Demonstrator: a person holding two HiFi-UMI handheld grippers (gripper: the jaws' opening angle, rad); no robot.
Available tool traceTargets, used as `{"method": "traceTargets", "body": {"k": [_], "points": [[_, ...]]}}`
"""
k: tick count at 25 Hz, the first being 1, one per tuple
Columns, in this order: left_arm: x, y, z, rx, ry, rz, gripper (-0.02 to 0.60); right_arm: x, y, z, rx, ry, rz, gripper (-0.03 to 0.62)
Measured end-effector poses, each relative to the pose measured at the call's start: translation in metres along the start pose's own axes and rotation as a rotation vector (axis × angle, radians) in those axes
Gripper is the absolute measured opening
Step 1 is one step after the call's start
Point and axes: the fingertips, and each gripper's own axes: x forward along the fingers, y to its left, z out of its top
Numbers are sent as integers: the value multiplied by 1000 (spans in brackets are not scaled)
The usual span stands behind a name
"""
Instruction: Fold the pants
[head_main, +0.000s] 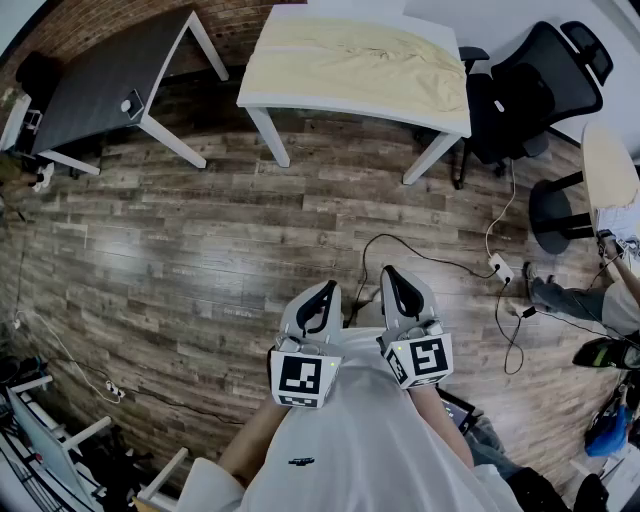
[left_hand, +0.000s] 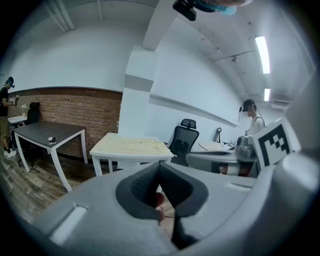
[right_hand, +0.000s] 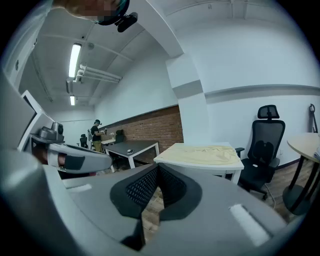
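Holding my left gripper and right gripper fully closed, empty, well short of the table bearing pants

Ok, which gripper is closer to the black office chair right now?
Right. The right gripper is well short of the chair, on its side; the left gripper sits beside it, farther away.

An office: white table, dark desk, black swivel chair, brick wall, ceiling strip lights.
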Motion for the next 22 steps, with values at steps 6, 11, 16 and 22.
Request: {"method": "traceTargets", "body": {"k": [6,11,16,22], "points": [[-1,8,3,8,1,1,0,3,9,-2,-1,18,12,3],[-6,5,4,36,-4,-24,0,2,4,0,67,-17,-13,6],[-10,24,8,22,-36,-1,0,4,1,4,30,-38,-47,6],[-9,38,15,22,-45,-12,0,5,3,23,4,-75,-88,6]]}}
